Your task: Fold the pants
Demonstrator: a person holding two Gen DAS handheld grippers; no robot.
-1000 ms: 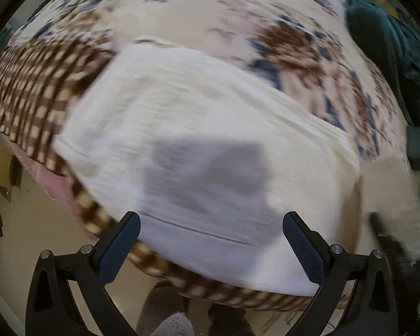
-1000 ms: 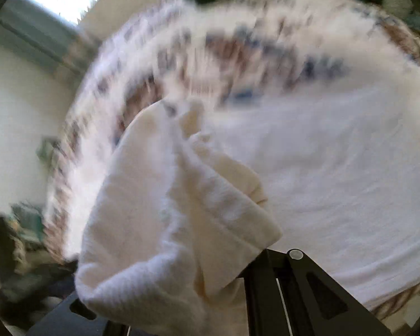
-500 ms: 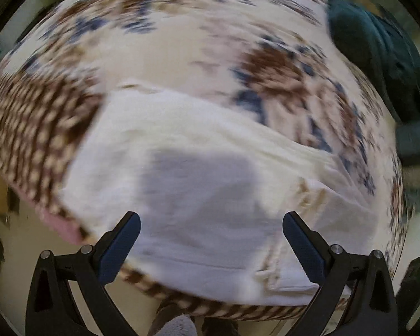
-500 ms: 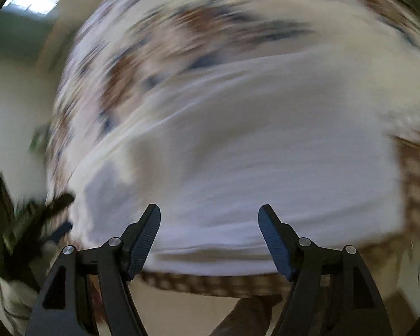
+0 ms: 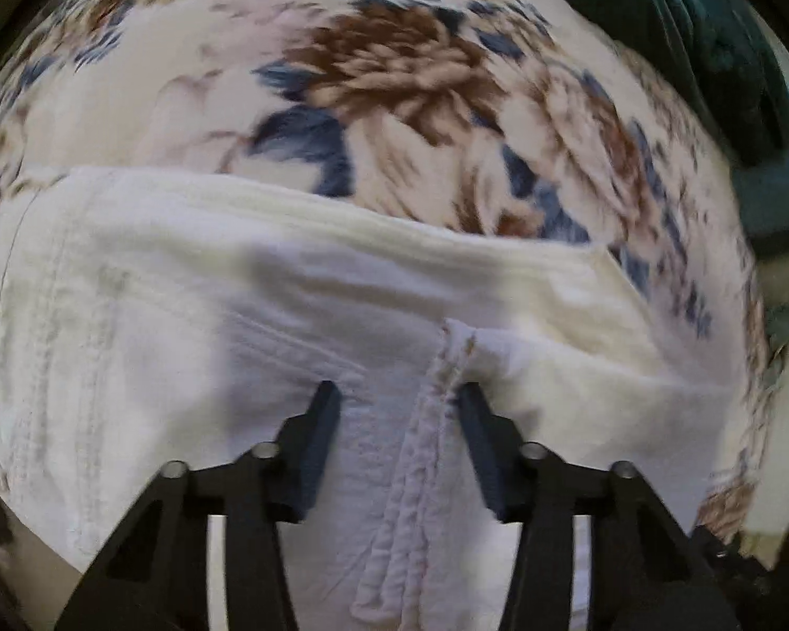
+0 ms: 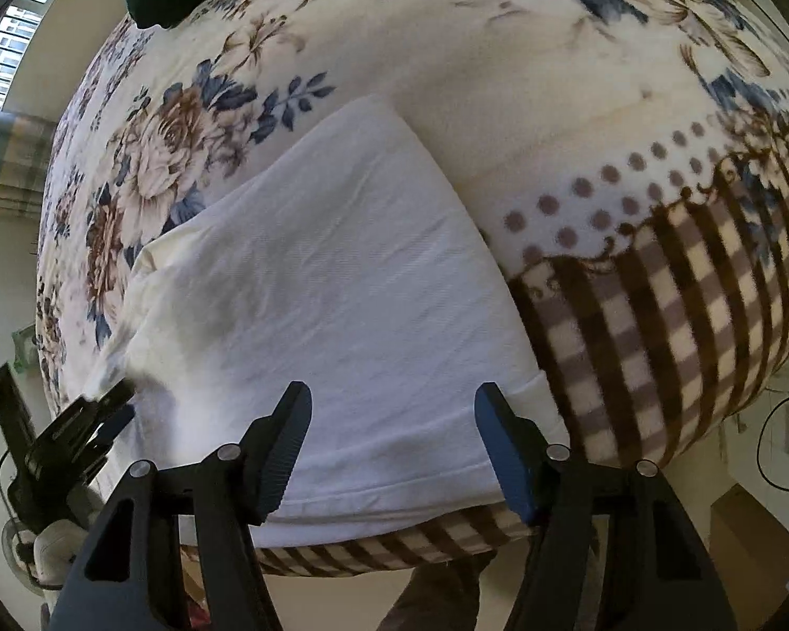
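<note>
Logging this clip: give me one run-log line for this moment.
pants: cream, folded flat on floral blanket | left hand-held gripper: open, straddling frayed seam | right hand-held gripper: open over hem | dark green cloth: far corner

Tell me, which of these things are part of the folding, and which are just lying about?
Part of the job:
- white pants, lying partly folded on the bed
- left gripper, jaws astride the thick seam
- right gripper, jaws open above the pants' hem

Just lying about:
- floral blanket beneath the pants
- dark green cloth at the far side
</note>
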